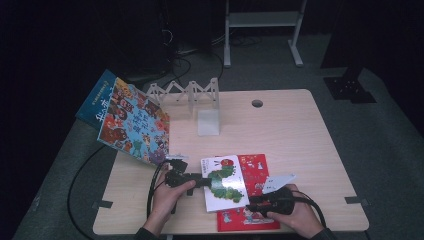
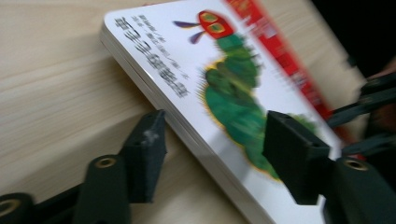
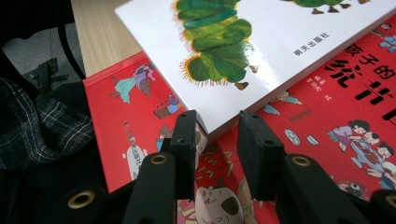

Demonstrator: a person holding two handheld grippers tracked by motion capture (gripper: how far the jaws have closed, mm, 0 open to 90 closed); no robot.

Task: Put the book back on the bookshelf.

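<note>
Two grippers are working a white caterpillar book lying on a red book: left gripper straddling its edge, unclenched, right gripper pinching its corner.

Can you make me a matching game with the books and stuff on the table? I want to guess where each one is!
Things:
1. white caterpillar picture book
2. red picture book
3. big colourful picture book with a blue edge
4. white zigzag folding book rack

Places:
A. standing at the far edge of the wooden table
B. leaning tilted at the table's far left corner
C. lying on top of another book
D. flat on the table, partly covered

Pairs: 1-C, 2-D, 3-B, 4-A
</note>
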